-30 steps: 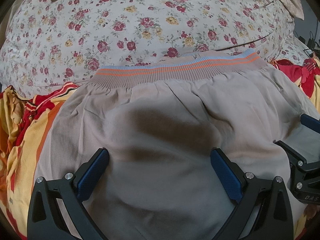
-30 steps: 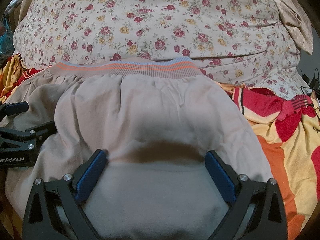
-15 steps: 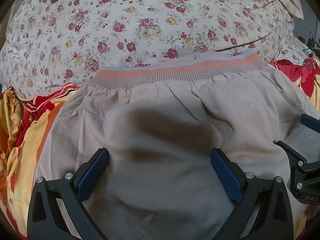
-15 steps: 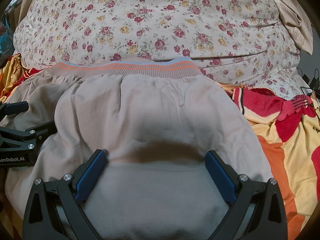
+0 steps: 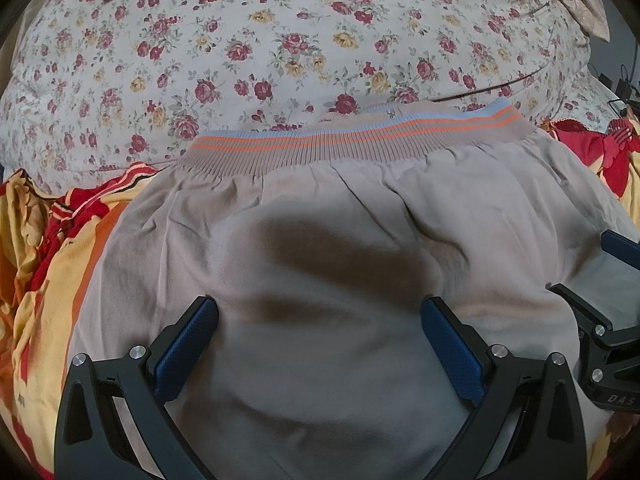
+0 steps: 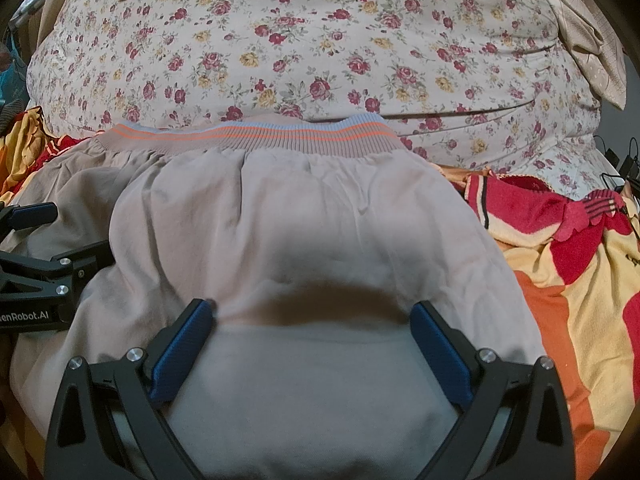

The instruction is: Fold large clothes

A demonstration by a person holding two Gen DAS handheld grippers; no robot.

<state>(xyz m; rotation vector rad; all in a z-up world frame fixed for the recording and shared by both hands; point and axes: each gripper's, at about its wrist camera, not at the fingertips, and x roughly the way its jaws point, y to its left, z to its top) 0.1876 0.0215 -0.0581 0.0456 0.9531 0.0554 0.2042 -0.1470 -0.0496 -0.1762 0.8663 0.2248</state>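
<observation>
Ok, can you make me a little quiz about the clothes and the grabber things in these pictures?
1. True or false: the left gripper with blue padded fingers is squeezed shut on the taupe cloth garment.
2. Pick one. The garment's ribbed waistband has stripes of: A) green and black, B) orange and light blue, C) purple and white.
3. Fill in: beyond the waistband lies a cream bedcover printed with ____.

Key
1. False: its jaws stand wide apart over the cloth, and so do those of the right gripper.
2. B.
3. Roses (red and yellow flowers).
</observation>
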